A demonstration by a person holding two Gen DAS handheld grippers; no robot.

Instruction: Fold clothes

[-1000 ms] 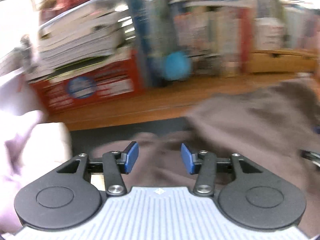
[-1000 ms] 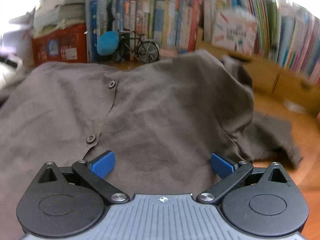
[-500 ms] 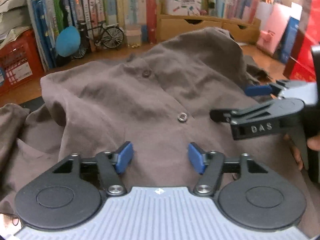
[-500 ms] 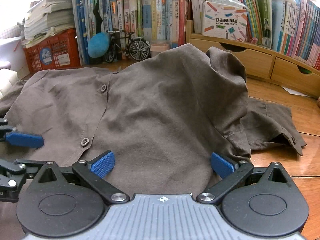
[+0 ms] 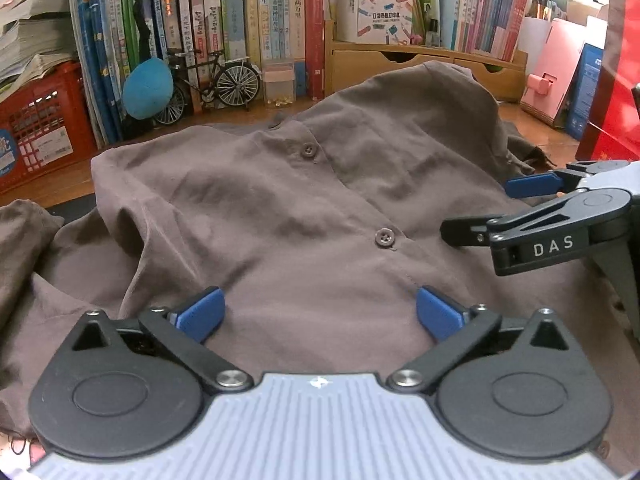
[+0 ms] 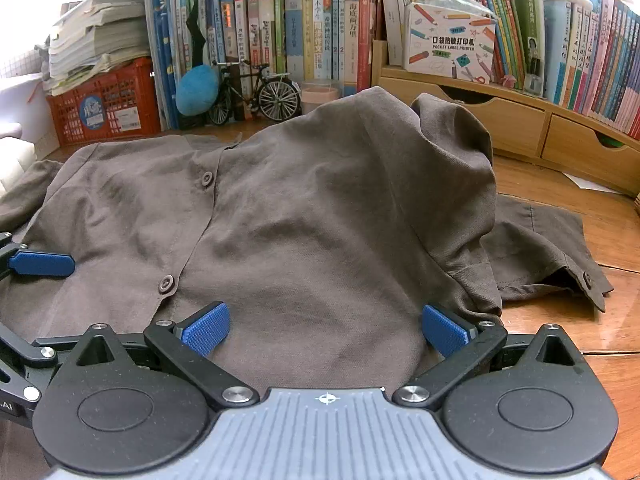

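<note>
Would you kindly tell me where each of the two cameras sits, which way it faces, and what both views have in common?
Left wrist view: on the left hand-held gripper, looking forward and down over the brown buttoned shirt; its open blue-padded fingers show, with the right hand-held gripper at the right edge.
Right wrist view: on the right hand-held gripper, open over the shirt; a left pad shows at left.
Shared: shirt, miniature black bicycle, bookshelf.
</note>
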